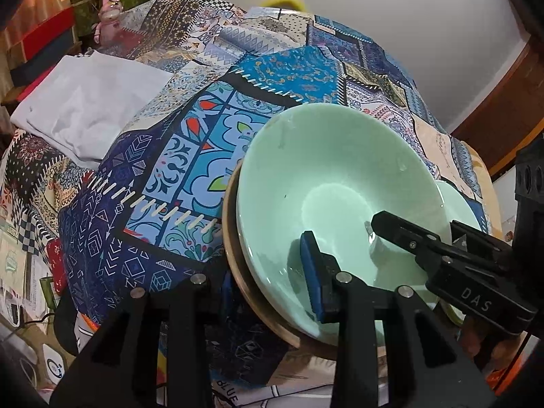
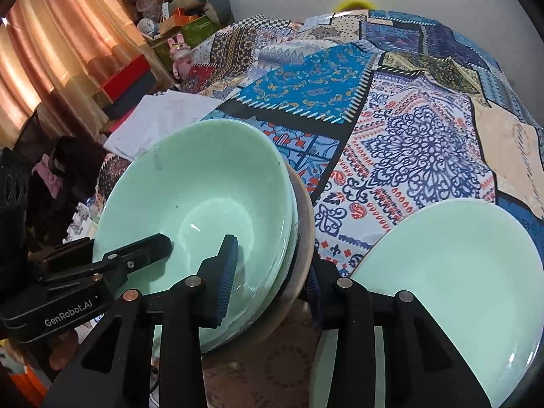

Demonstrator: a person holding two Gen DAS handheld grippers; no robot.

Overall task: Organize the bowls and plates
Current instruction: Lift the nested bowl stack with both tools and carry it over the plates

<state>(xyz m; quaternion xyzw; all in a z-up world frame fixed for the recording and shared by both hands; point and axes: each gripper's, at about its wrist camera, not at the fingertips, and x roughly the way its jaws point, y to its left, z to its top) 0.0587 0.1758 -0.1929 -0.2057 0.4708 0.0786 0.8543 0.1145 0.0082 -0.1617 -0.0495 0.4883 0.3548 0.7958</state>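
The left gripper (image 1: pixel 268 292) and right gripper (image 2: pixel 268 285) each pinched the near rim of the stacked green bowls (image 2: pixel 204 204), one pad inside. A green plate (image 2: pixel 452 272) lay just right on the patchwork cloth (image 2: pixel 391 119).

bowl (image 2: pixel 190 183): glossy glazed ceramic | tablecloth (image 2: pixel 408 142): matt printed cloth | plate (image 2: pixel 452 272): glossy

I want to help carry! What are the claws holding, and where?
The left gripper and right gripper each seem to pinch the green dish stack by its near rim.
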